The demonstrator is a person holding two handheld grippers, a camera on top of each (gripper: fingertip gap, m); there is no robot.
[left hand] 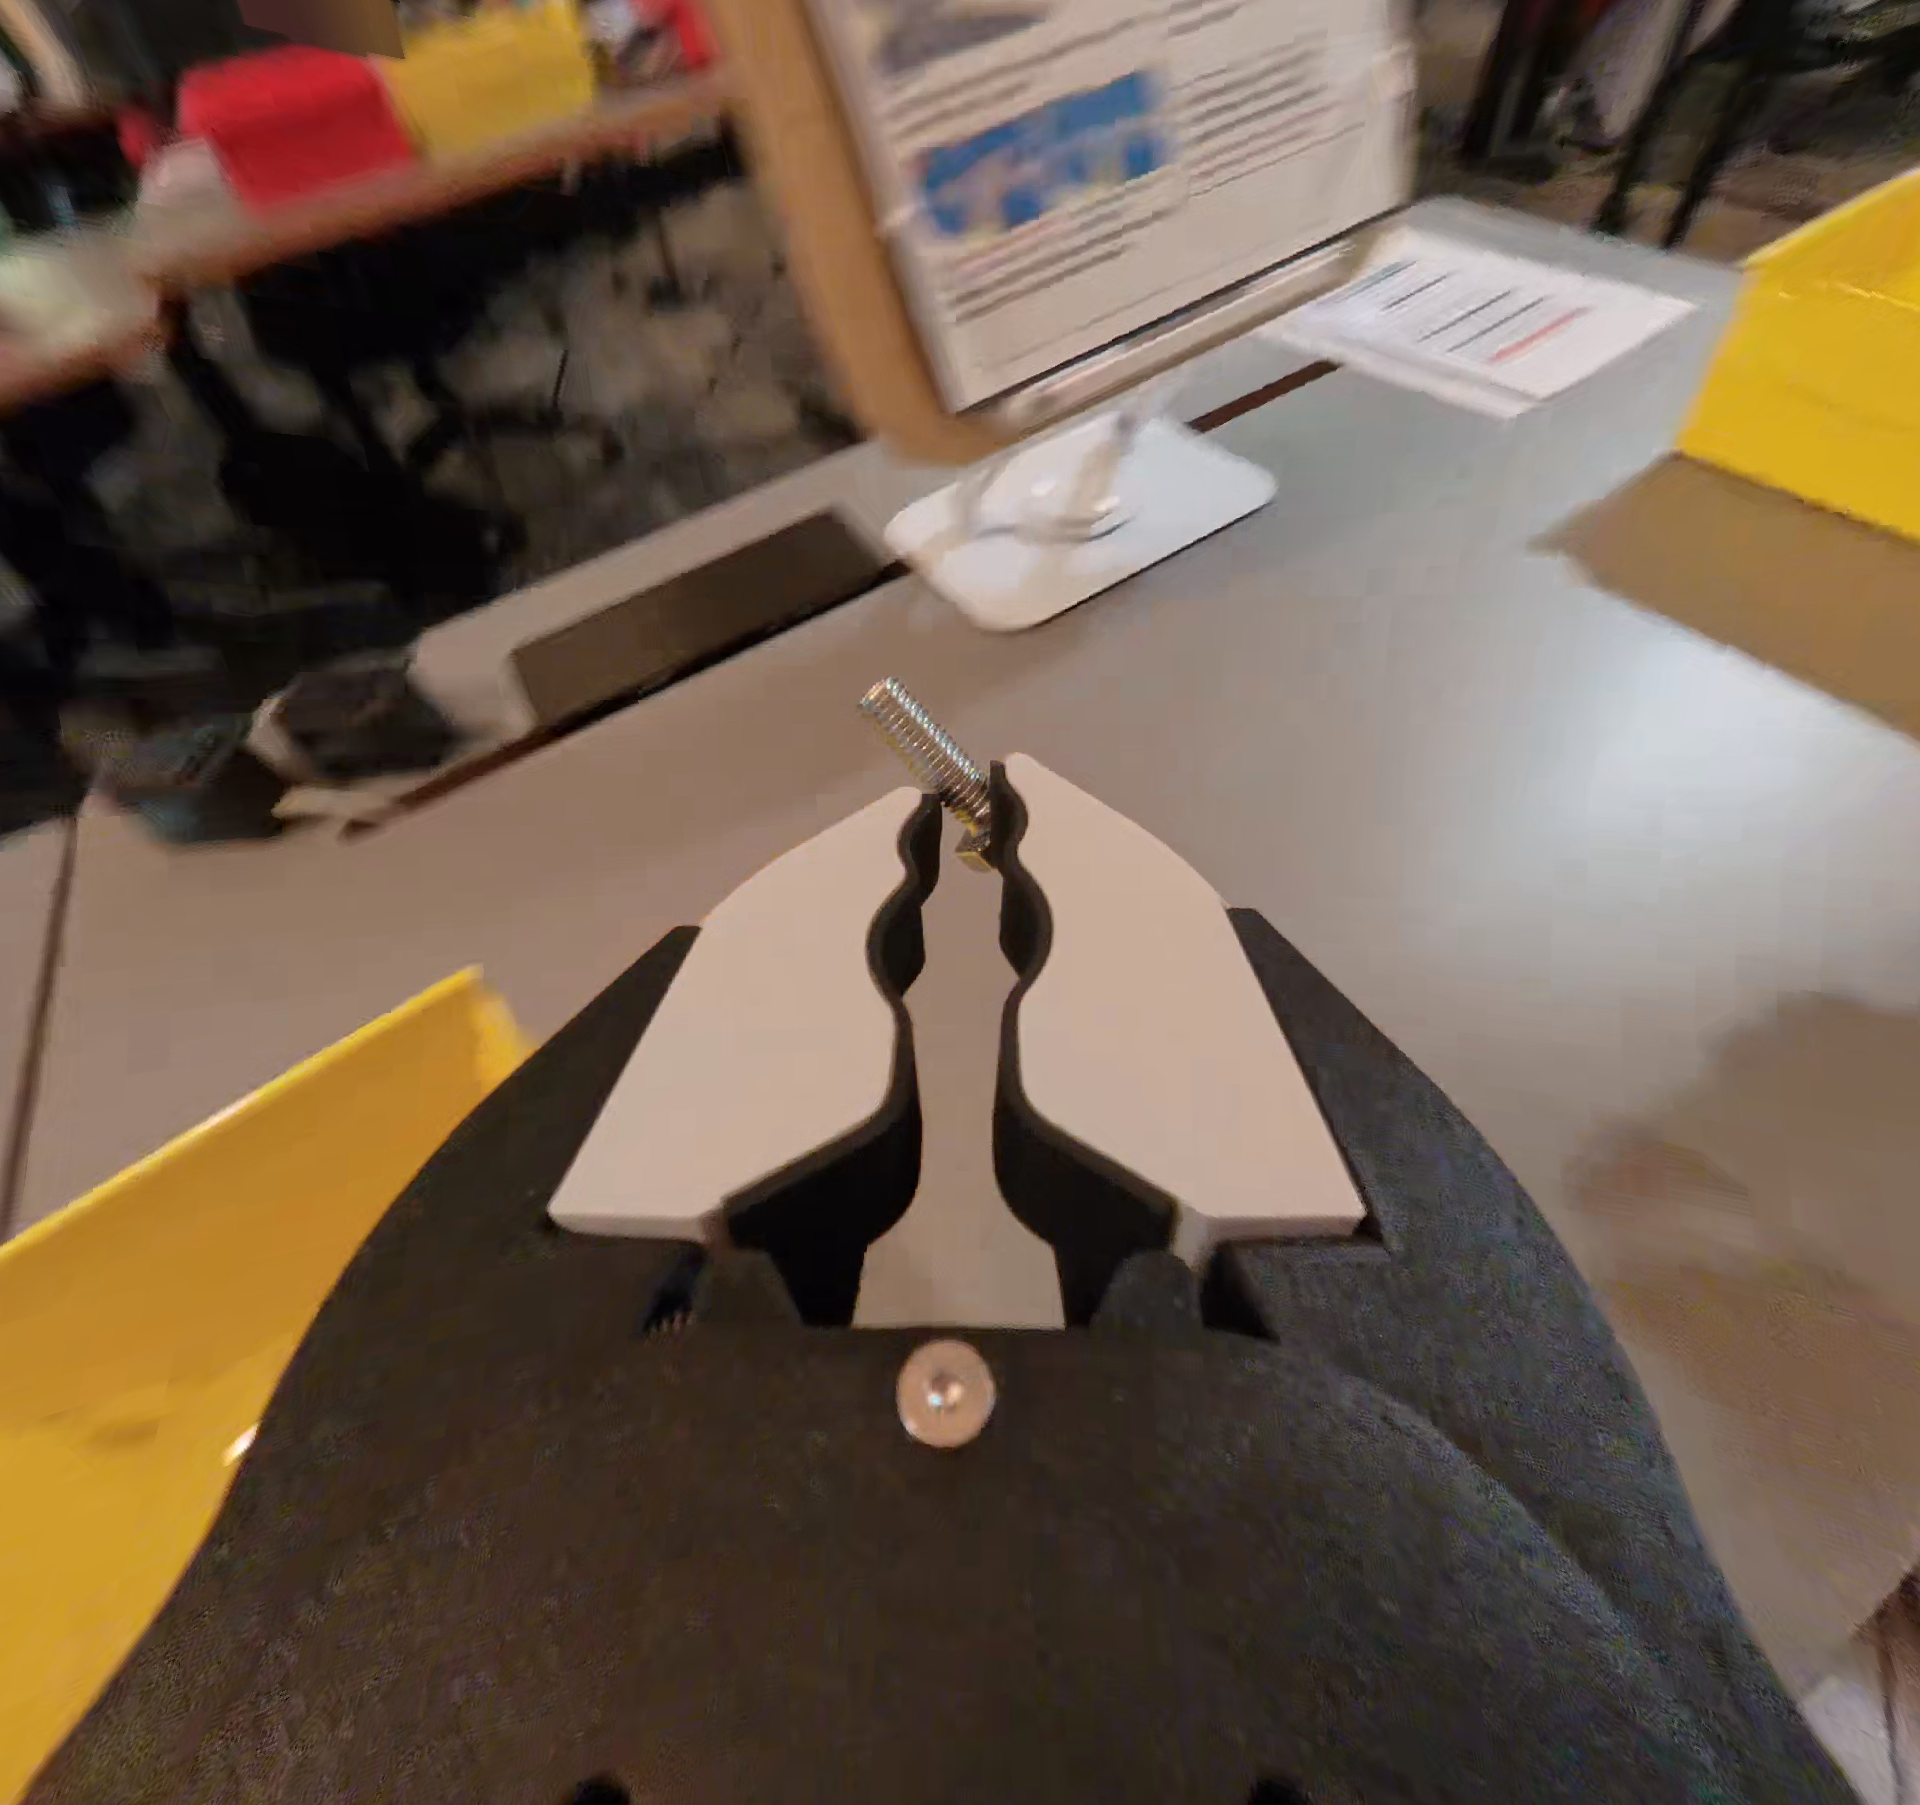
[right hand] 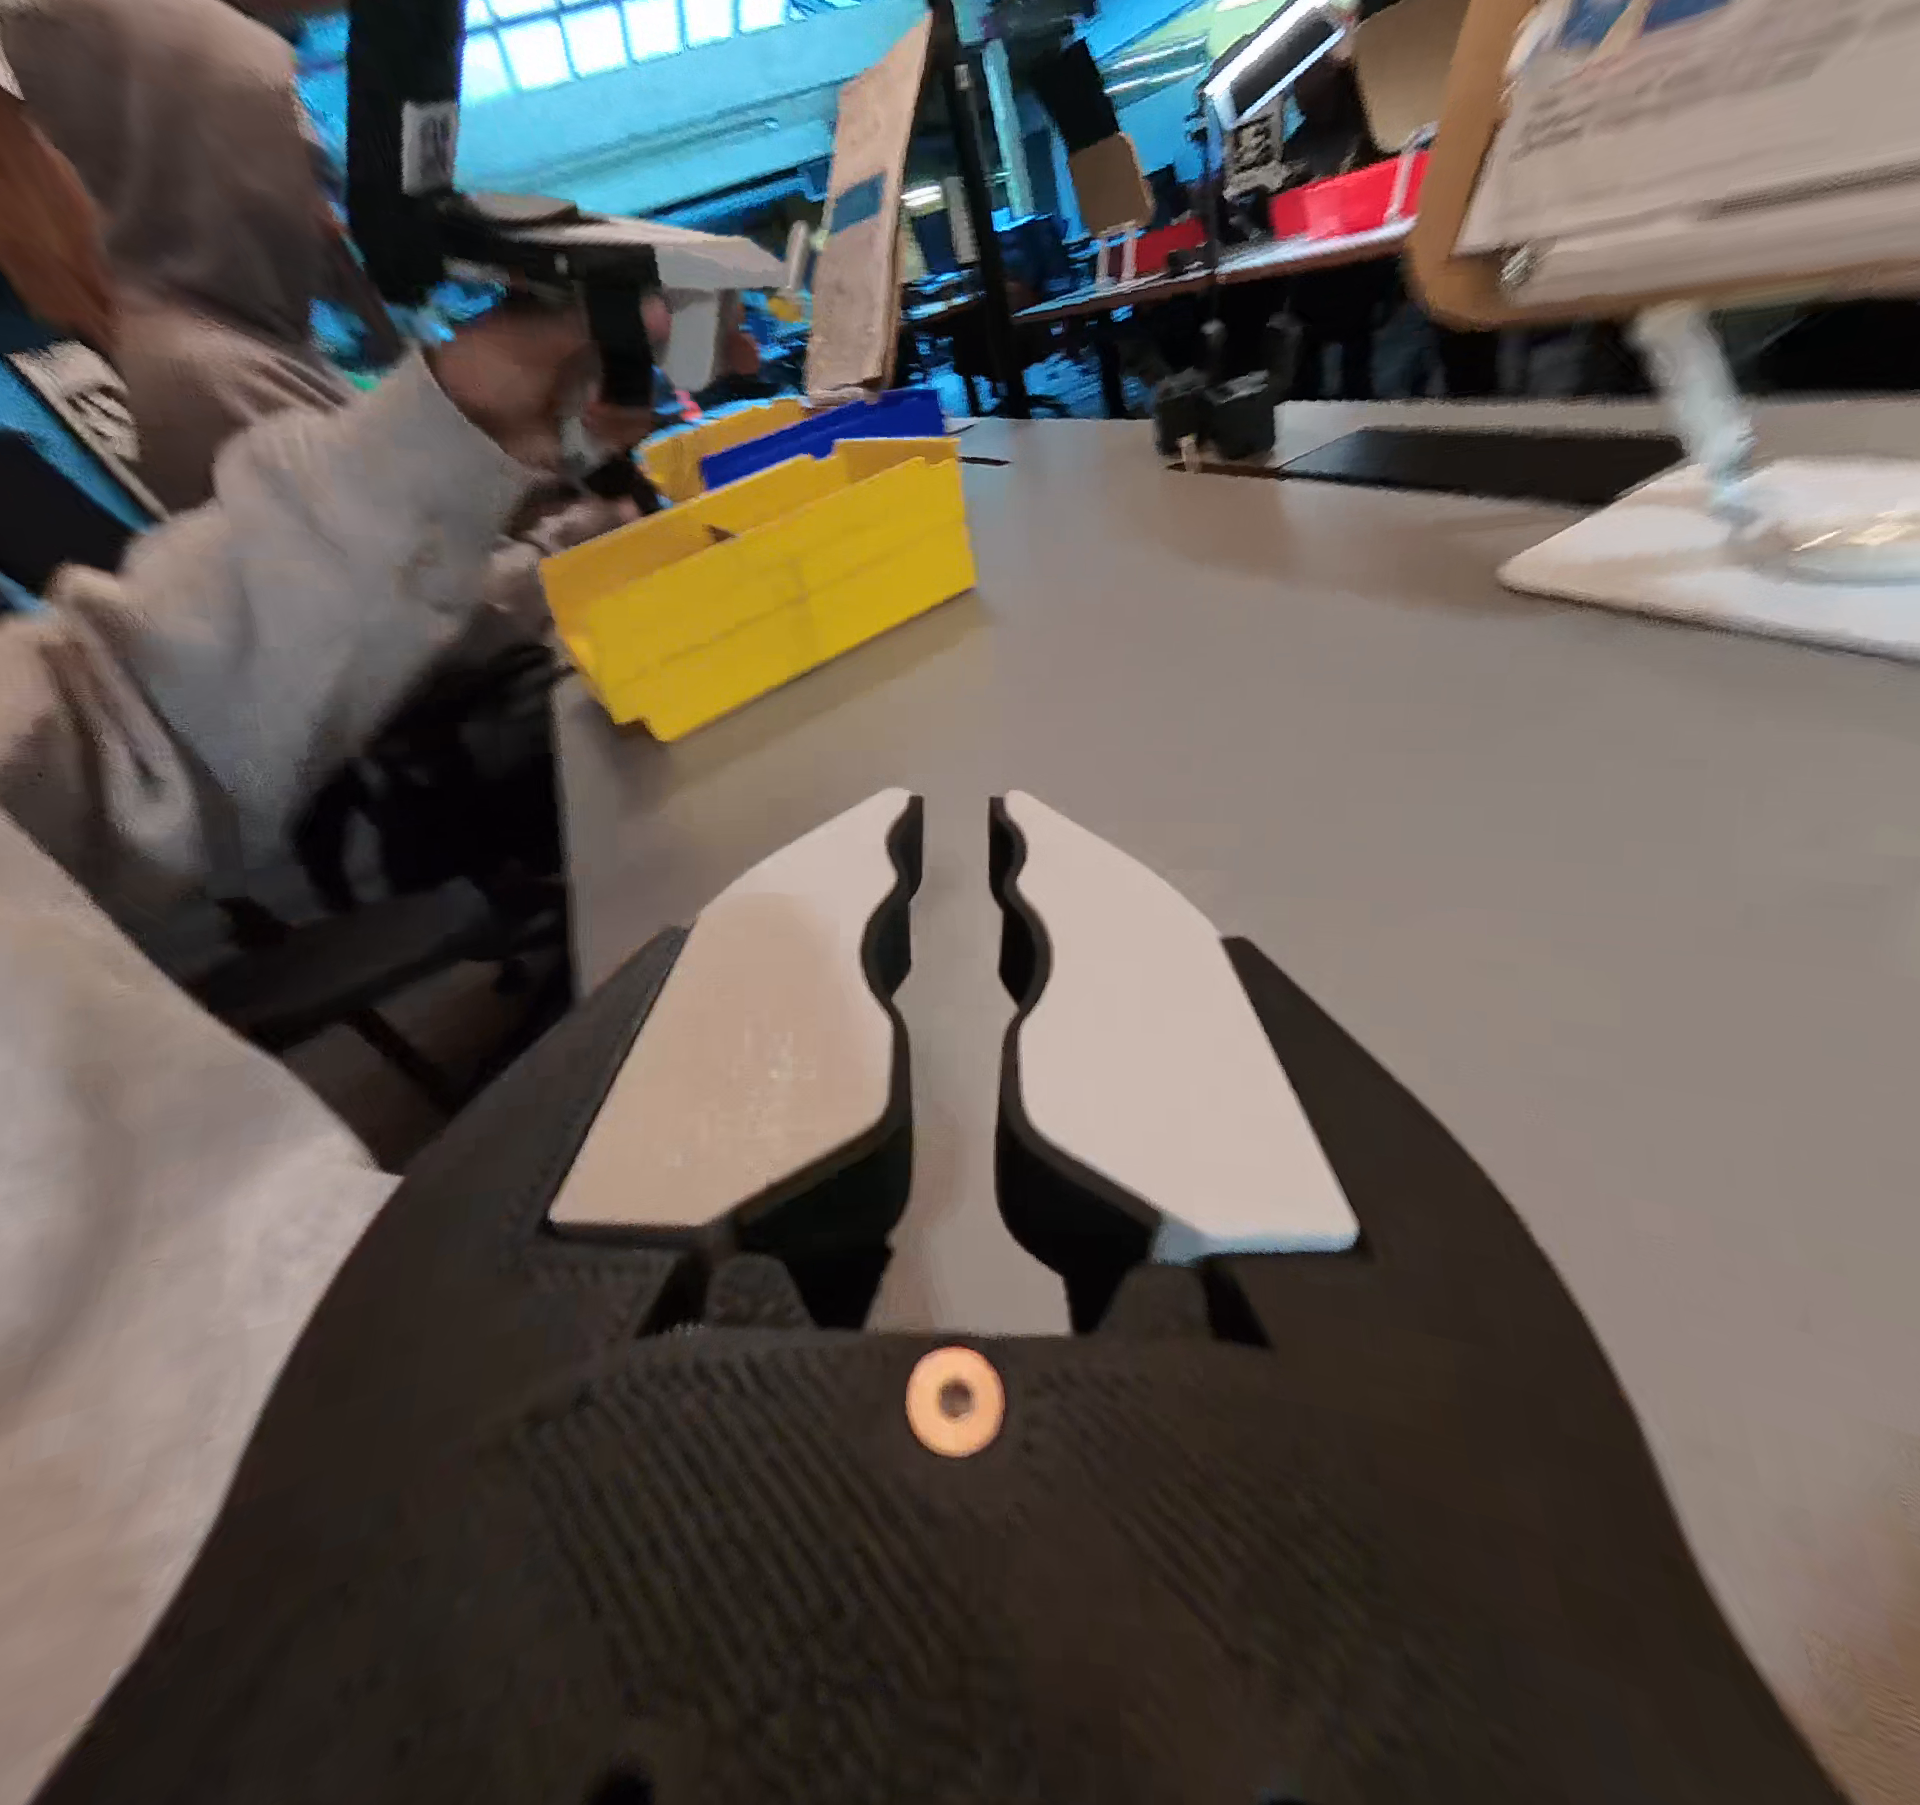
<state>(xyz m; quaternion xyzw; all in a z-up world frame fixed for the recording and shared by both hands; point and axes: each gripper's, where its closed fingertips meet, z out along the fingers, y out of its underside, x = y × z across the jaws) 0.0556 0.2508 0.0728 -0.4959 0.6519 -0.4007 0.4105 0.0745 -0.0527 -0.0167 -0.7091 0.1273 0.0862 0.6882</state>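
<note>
My left gripper (left hand: 961, 791) is shut on a small silver threaded bolt (left hand: 928, 747). It pinches the bolt near its head at the fingertips, and the threaded shaft sticks up and to the left, above the grey table (left hand: 1403, 768). My right gripper (right hand: 954, 805) hovers low over the same table (right hand: 1351, 820), its jaws a narrow gap apart with nothing between them. In the right wrist view, the left gripper (right hand: 613, 342) shows blurred at the upper left, held by a person's hand above the yellow bins (right hand: 769, 602).
A yellow bin edge (left hand: 208, 1236) lies at the left gripper's lower left and another yellow bin (left hand: 1829, 353) at the far right. A poster board (left hand: 1091, 145) on a white stand base (left hand: 1081, 529) stands ahead. A blue bin (right hand: 821, 436) sits behind the yellow ones. A person's sleeve (right hand: 312, 560) fills the left.
</note>
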